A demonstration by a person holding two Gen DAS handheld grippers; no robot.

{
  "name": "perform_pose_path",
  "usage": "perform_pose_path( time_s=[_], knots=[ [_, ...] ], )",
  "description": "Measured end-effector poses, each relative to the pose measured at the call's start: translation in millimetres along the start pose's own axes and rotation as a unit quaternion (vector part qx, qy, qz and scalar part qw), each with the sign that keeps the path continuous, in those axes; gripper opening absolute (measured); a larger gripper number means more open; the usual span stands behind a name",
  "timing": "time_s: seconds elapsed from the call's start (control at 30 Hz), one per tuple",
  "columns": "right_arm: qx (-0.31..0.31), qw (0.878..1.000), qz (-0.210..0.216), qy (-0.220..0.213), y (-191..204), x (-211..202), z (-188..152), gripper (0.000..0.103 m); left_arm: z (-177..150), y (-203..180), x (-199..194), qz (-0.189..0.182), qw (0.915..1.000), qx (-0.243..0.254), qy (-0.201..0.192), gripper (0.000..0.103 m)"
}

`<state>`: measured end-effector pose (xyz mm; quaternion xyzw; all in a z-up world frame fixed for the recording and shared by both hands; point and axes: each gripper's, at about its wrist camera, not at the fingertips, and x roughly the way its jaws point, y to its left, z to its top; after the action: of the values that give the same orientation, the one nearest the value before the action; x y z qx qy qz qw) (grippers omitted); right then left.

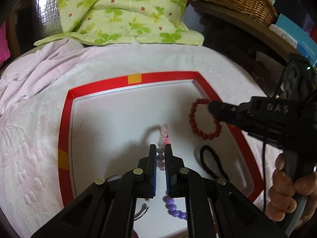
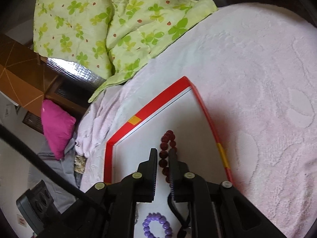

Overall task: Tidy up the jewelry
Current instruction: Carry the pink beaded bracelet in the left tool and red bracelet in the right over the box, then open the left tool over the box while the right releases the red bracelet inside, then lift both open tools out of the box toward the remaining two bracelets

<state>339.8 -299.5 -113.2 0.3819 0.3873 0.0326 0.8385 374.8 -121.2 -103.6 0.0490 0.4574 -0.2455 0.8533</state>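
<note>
Pinching a pale beaded bracelet [image 1: 160,148] in the left gripper [image 1: 160,148] over the red-rimmed white tray [image 1: 65,127], clamping the dark red bead bracelet [image 2: 166,154] in the right gripper [image 2: 163,154] farther right on the tray.

Bed, covered by a pale pink embossed blanket [image 1: 35,148], bunched at its left edge. Directly on the blanket lay a red-rimmed white tray [image 1: 63,123], orange patches on its rim, set near the middle. A green clover-print quilt [image 1: 122,13] overlapped the blanket's far edge. A magenta pillow [image 2: 56,127] sat beyond the left edge.
</note>
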Motion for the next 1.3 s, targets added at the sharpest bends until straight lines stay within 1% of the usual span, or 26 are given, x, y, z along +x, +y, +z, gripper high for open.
perform_pose_path(
  time_s=[0.1,0.13,0.17,0.2,0.23,0.27,0.4,0.47,0.53,0.67,0.8,0.87,0.9,0.97,1.03,1.07,1.13,1.3],
  knots=[
    [-0.006,1.000,-0.009,0.000,1,0,-1,0.014,-2,3,0,0.004,1.0000,-0.003,0.006,0.009],
    [-0.006,1.000,-0.011,0.002,0,0,-1,0.015,-3,3,-1,0.006,1.0000,-0.003,0.007,0.014],
    [-0.006,1.000,-0.016,0.005,0,0,-1,0.018,-3,3,-3,0.007,0.9999,-0.001,0.007,0.023],
    [-0.006,1.000,-0.019,0.006,0,1,-1,0.024,-5,1,-6,0.010,0.9999,0.003,0.003,0.028],
    [-0.005,1.000,-0.022,0.006,-1,0,-1,0.027,-7,0,-10,0.014,0.9999,0.007,-0.002,0.039],
    [-0.004,1.000,-0.025,0.006,-2,-1,-2,0.032,-8,-2,-15,0.022,0.9996,0.012,-0.010,0.043],
    [-0.015,1.000,-0.025,-0.010,1,-10,-2,0.033,-15,0,-35,0.035,0.9990,0.013,-0.026,0.043],
    [-0.025,0.999,-0.019,-0.016,5,-17,-3,0.033,-22,3,-47,0.042,0.9984,0.011,-0.037,0.045],
    [-0.034,0.999,-0.017,-0.020,9,-24,-6,0.033,-30,8,-60,0.058,0.9972,0.005,-0.047,0.048],
    [-0.066,0.997,-0.019,-0.020,20,-38,-17,0.033,-49,20,-83,0.094,0.9935,-0.009,-0.063,0.055],
    [-0.095,0.995,-0.019,-0.022,28,-60,-33,0.033,-72,34,-103,0.110,0.9904,-0.039,-0.074,0.056],
    [-0.107,0.994,-0.019,-0.027,31,-74,-41,0.033,-87,38,-113,0.120,0.9886,-0.043,-0.079,0.057],
    [-0.109,0.993,-0.018,-0.029,31,-79,-44,0.033,-93,39,-116,0.125,0.9879,-0.043,-0.082,0.058],
    [-0.109,0.993,-0.017,-0.032,30,-90,-51,0.033,-108,40,-123,0.138,0.9857,-0.044,-0.087,0.067],
    [-0.112,0.993,-0.021,-0.033,30,-101,-59,0.034,-125,42,-128,0.151,0.9838,-0.043,-0.087,0.068],
    [-0.118,0.992,-0.026,-0.036,30,-108,-65,0.037,-133,43,-130,0.156,0.9833,-0.041,-0.083,0.068],
    [-0.127,0.991,-0.032,-0.042,28,-119,-76,0.040,-146,43,-133,0.158,0.9835,-0.040,-0.078,0.068],
    [-0.117,0.993,-0.019,-0.031,19,-140,-112,0.040,-178,38,-142,0.155,0.9847,-0.041,-0.070,0.068]
  ],
)
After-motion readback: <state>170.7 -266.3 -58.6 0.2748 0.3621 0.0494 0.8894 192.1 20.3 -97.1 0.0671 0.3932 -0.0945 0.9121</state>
